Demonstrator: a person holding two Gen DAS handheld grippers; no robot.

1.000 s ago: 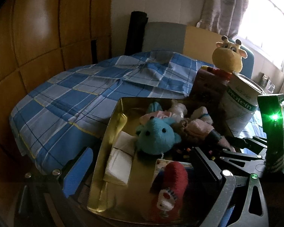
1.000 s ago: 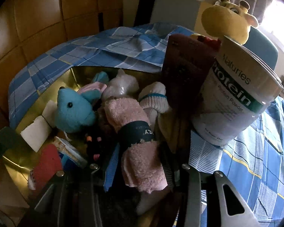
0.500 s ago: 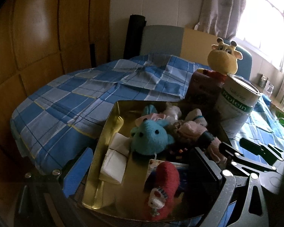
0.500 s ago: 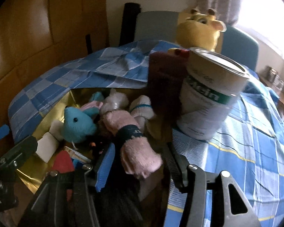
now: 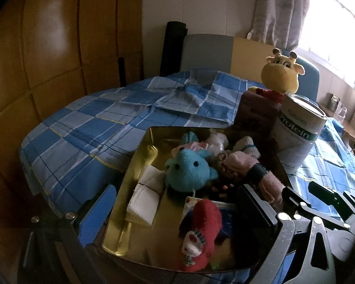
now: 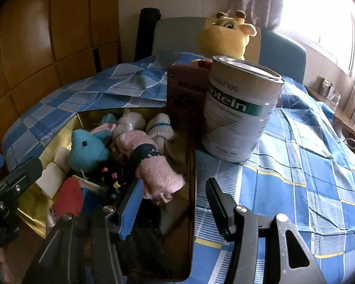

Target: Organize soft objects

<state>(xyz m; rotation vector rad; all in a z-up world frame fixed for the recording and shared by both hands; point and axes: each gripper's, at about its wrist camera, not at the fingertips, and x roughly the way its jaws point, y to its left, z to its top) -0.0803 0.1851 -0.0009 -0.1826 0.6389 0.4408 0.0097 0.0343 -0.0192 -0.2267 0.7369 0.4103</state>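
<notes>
A gold metal tray (image 5: 139, 163) on the blue checked bedspread holds soft things: a blue plush (image 5: 189, 172), a pink rolled sock bundle with a dark band (image 6: 151, 165), a red sock (image 5: 203, 222), white folded cloths (image 5: 144, 194) and a white sock with a blue stripe (image 6: 161, 127). My right gripper (image 6: 175, 201) stands open just behind the pink bundle, which lies free in the tray; the tray's right wall (image 6: 191, 165) runs between its fingers. My left gripper (image 5: 175, 210) is open wide over the tray's near end, with the red sock lying between its fingers.
A white protein powder can (image 6: 239, 113) and a maroon box (image 6: 184, 92) stand right behind the tray. A yellow giraffe plush (image 6: 224, 37) sits behind them. Wooden panels line the left, a grey headboard (image 5: 206, 52) the back, a window the right.
My right gripper's jaws have spread off the pink bundle and it has drawn back and up; the bundle stays in the tray. The left gripper has hardly moved.
</notes>
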